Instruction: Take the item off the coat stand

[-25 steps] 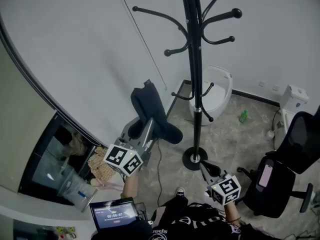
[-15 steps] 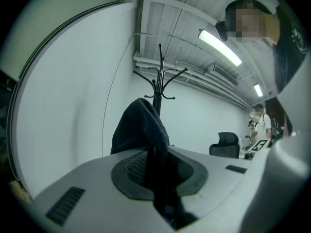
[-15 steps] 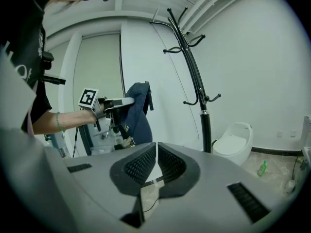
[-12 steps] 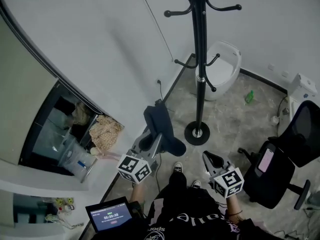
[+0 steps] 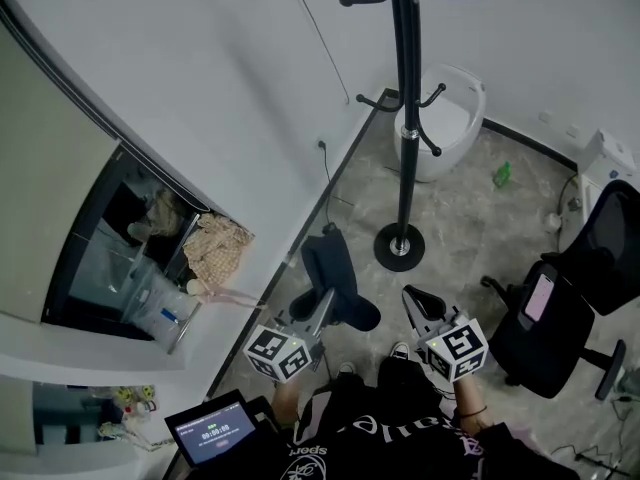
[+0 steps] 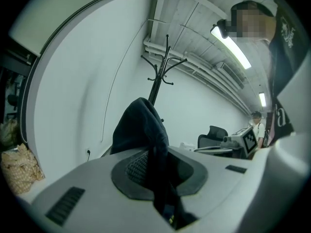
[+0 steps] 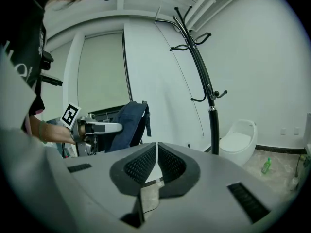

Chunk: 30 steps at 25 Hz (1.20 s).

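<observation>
The screen beside the left hand-held gripper is showing unreadably small digits. The shirt is showing only illegible lettering.

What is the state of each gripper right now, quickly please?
Left gripper: closed on the dark blue fabric item.
Right gripper: closed, with nothing between its jaws.

Coat stand: black. Cloth item: dark navy, plain. Left gripper, right gripper: grey bodies, black textured pads, black-and-white square-marker cubes. Floor: grey, marbled. Bottle: green. Bin: white. Chair: black.
</observation>
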Tool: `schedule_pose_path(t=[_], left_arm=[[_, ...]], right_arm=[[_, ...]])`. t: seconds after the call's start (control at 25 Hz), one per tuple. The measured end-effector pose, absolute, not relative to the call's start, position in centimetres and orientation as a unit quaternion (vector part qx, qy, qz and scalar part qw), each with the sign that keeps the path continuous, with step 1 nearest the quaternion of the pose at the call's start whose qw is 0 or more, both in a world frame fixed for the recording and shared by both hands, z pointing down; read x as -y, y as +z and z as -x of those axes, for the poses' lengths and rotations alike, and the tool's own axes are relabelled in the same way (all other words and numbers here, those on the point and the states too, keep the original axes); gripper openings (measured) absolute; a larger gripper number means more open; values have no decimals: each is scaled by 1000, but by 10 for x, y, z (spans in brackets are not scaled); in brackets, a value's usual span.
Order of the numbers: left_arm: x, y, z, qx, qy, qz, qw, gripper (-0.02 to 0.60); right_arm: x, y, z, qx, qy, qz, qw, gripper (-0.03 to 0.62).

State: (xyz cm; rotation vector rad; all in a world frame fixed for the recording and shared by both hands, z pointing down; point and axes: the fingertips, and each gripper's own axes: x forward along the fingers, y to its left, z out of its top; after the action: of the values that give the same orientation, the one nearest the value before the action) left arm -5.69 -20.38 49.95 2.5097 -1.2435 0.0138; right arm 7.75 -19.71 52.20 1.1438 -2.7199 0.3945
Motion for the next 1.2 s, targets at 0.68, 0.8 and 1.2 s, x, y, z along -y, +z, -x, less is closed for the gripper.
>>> schedule_pose_path(t=[0.68, 0.8, 1.2], left_arm=[[103, 512, 154, 359, 1, -913, 191, 55], [88, 519, 162, 343, 3, -918, 197, 55], [47, 523, 127, 292, 5, -935, 200, 55]], right_arm=[[93, 521, 36, 870, 139, -467, 68, 21], [69, 528, 45, 863, 142, -480, 74, 21], [18, 516, 25, 848, 127, -511, 65, 23]])
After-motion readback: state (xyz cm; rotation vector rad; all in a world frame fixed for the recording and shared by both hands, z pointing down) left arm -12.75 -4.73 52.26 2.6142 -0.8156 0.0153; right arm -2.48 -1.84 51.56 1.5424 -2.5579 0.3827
